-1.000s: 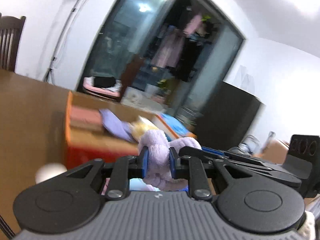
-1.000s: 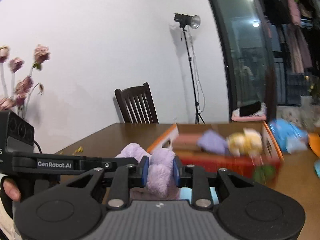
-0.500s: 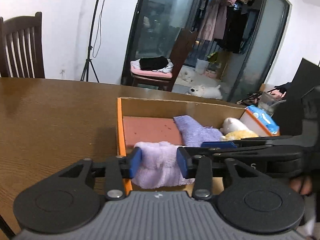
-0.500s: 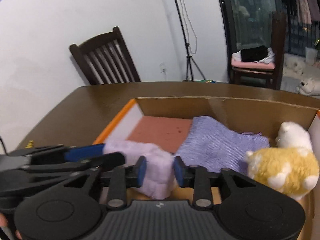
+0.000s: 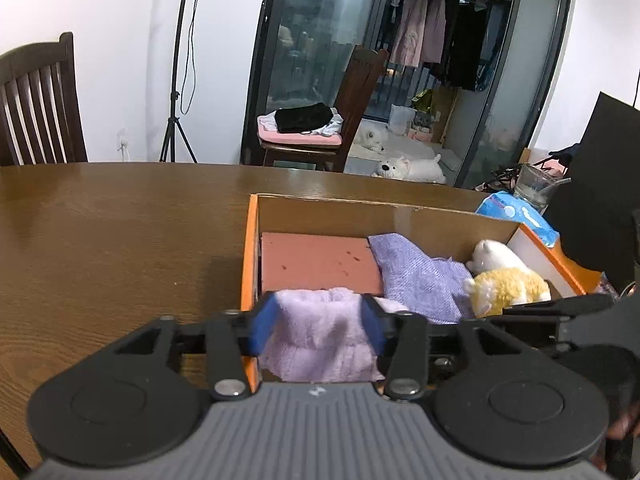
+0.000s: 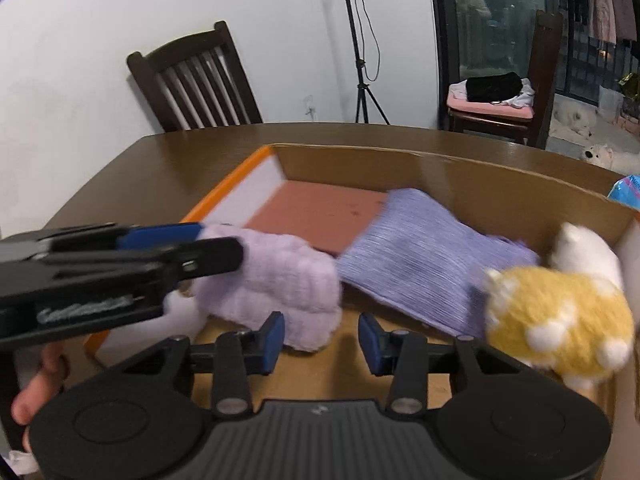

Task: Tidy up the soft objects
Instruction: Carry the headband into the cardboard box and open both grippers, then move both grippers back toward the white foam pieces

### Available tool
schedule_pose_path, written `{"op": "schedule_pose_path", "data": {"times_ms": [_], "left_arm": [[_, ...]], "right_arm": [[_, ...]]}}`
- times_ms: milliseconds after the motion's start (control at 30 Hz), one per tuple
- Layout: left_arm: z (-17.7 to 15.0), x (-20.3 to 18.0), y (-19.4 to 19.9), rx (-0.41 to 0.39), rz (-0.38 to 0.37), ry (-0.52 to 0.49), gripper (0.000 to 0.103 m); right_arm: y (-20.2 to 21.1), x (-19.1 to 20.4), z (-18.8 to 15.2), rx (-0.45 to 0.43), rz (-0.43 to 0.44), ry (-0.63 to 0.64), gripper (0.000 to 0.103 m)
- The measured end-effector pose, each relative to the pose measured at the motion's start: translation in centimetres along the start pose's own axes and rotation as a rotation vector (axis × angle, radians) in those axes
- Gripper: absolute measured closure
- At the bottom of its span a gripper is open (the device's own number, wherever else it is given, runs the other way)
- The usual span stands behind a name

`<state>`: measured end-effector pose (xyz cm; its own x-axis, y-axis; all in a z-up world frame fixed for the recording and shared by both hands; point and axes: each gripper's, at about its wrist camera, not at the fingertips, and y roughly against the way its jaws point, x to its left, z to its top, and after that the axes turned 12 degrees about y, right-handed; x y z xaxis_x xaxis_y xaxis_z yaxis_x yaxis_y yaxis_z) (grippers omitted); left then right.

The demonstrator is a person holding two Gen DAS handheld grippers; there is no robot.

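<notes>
A dark brown wooden table (image 5: 100, 232) with a glossy, grained top filled the foreground, and on it sat an open cardboard box (image 5: 360, 210) with orange-edged flaps. Inside the box lay a flat reddish-brown pad (image 5: 320, 264), a lavender knitted cloth (image 5: 416, 280) overlapping its right edge, and a yellow-and-white plush toy (image 5: 504, 284) at the right end. A fluffy pale-purple towel (image 5: 320, 332) lay over the near left corner of the box.

The left gripper (image 5: 318, 326) had its blue pads on either side of that towel, its jaws opening; the cloth filled the gap and touched both pads. In the right wrist view the same gripper (image 6: 224, 242) reached in from the left with a person's hand (image 6: 36, 392) behind it. The right gripper (image 6: 322, 340) hung over the box's bare floor just beside the towel's end, its jaws apart and closing with only a corner of the towel at the left pad.

Beyond the table stood white walls, a dark slatted wooden chair (image 5: 38, 108), and a black light stand (image 5: 178, 80). A dark-framed glass door (image 5: 400, 64) showed clothes hanging behind it, a second chair (image 5: 320, 128) piled with pink and black textiles, and a white plush dog (image 5: 408, 168) on the floor. A blue tissue pack (image 5: 516, 216) lay on the table at the box's far right.
</notes>
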<state>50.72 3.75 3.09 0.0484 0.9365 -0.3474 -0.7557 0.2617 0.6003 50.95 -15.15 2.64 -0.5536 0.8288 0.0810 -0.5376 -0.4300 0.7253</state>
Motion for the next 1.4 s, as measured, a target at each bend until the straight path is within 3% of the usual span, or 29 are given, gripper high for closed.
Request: {"op": "schedule_pose_path", "data": {"times_ms": [133,467,667,800,933,1100,1200,1300,1400], "left_arm": [[-0.1,-0.9,3.6,-0.034,-0.009,0.010,0.044],[-1.8,-3.7,15.9,-0.177,-0.040,-0.058,0.028],[-5.9,-5.0,21.4,-0.250,-0.058,-0.096,0.026],[-11.3,-4.6,25.7,-0.325,-0.090,-0.086,0.018],[-17.6,-3.5,29.2,-0.361,-0.101,-0.067,0.013],[-24.8,-1.6,31.9,-0.377,-0.036,-0.022,0.005],[-25.4,-0.1,31.4,-0.313,-0.047,0.026,0.005],[-24.9,0.0,30.4,-0.327,0.008,0.024,0.005],[-24.7,0.7,29.3,-0.313,-0.017,0.044,0.005]], "right_arm": [[3.9,1.2,0.2,-0.060,-0.035,0.028,0.062],[19.6,-0.8,-2.8,-0.195,-0.205,0.032,0.045],[26.4,0.8,-8.0,-0.277,-0.275,0.044,0.041],[29.5,3.9,-13.0,-0.362,-0.300,0.059,0.031],[31.2,8.3,-19.3,-0.428,-0.295,0.067,0.027],[32.4,12.2,-26.8,-0.485,-0.211,0.021,0.024],[32.1,13.0,-28.6,-0.448,-0.202,-0.019,0.024],[31.5,13.4,-28.5,-0.427,-0.248,-0.018,0.024],[30.7,13.1,-28.2,-0.433,-0.241,-0.048,0.024]]}}
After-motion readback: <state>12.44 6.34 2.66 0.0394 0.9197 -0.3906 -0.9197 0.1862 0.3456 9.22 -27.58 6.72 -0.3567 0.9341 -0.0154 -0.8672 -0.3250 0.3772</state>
